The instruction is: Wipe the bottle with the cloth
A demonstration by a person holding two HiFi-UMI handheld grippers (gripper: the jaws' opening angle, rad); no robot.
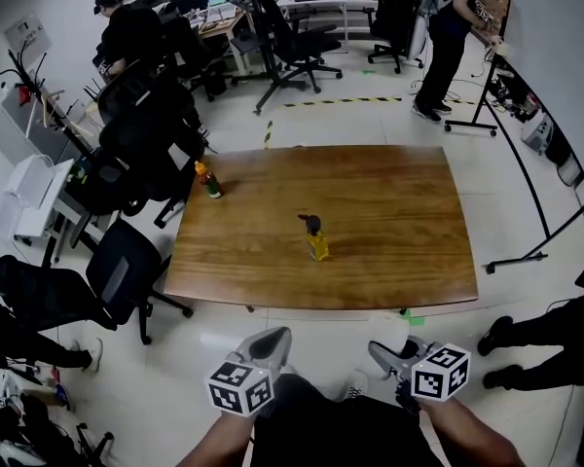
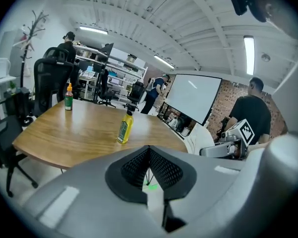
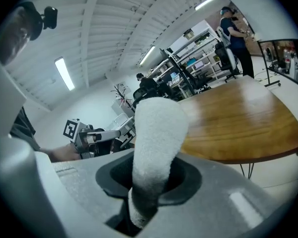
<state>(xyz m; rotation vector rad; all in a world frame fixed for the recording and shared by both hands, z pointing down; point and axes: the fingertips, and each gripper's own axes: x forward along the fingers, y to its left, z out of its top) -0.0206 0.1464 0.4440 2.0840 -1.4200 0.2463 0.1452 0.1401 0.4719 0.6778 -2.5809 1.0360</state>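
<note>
A yellow bottle (image 1: 317, 244) with a dark cap stands upright near the middle of the brown wooden table (image 1: 389, 212); the left gripper view shows the bottle (image 2: 124, 127) ahead across the table's near edge. Both grippers hang short of the table, over the floor in front of the person. My left gripper (image 1: 271, 344) is shut with nothing between its jaws (image 2: 149, 151). My right gripper (image 1: 393, 356) is shut on a rolled white cloth (image 3: 156, 138), which sticks up out of the jaws and hides the bottle in that view.
A second bottle (image 1: 208, 181), green with an orange top, stands at the table's far left corner. Black office chairs (image 1: 117, 280) crowd the left side. People stand at desks and by a whiteboard (image 1: 555, 56) farther back. The person's shoes (image 1: 355, 387) are below the grippers.
</note>
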